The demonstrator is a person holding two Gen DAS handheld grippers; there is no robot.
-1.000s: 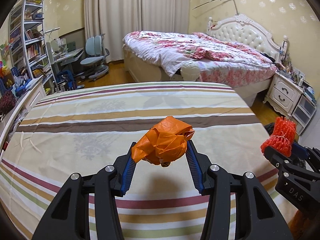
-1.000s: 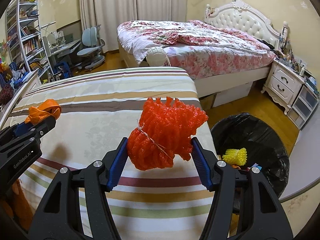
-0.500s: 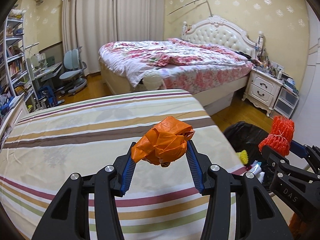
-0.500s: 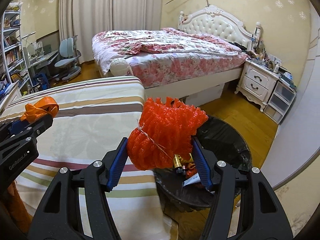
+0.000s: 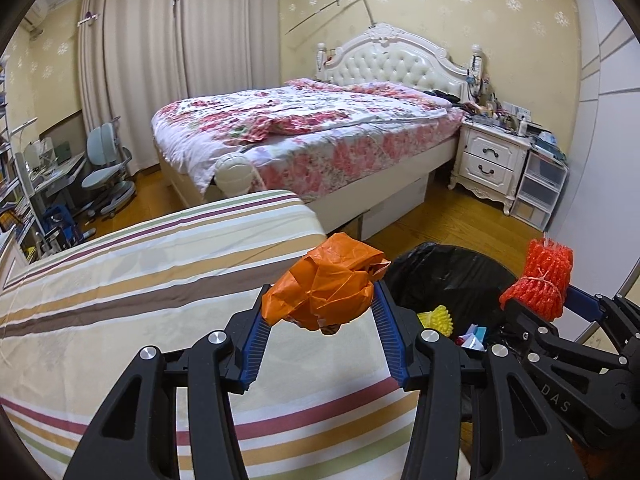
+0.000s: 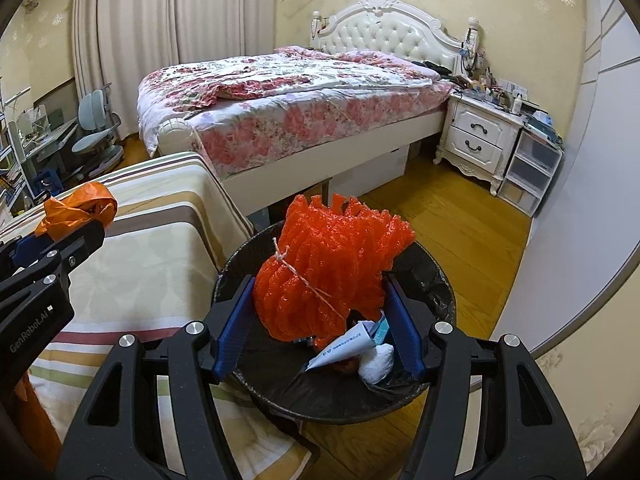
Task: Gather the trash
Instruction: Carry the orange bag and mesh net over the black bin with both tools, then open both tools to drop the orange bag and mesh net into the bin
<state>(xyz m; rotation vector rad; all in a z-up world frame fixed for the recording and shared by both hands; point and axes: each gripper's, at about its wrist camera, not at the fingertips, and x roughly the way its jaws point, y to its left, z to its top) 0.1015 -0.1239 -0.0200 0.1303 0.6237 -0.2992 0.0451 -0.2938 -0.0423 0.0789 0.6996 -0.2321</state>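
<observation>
My left gripper (image 5: 322, 300) is shut on a crumpled orange plastic bag (image 5: 326, 286), held over the right edge of the striped table (image 5: 120, 320). My right gripper (image 6: 320, 280) is shut on a red foam net bundle (image 6: 328, 272) tied with string, hanging directly above the black-lined trash bin (image 6: 440, 292). In the left wrist view that bin (image 5: 440, 268) sits just right of the table, with the red bundle (image 5: 540, 280) over its far side. Inside the bin lie a yellow foam net (image 5: 436, 316), a white tube (image 6: 348, 344) and a white wad (image 6: 376, 364).
A bed with a floral quilt (image 5: 304, 128) stands behind the table. A white nightstand (image 5: 492, 160) and plastic drawers (image 5: 536, 188) are at the right wall. Desk chairs (image 5: 108, 172) stand at the left. Wooden floor (image 6: 460, 224) surrounds the bin.
Both grippers have swung right with their loads, from over the striped table toward the bin. The red bundle now hangs above the bin opening; the orange bag has reached the table's edge.
</observation>
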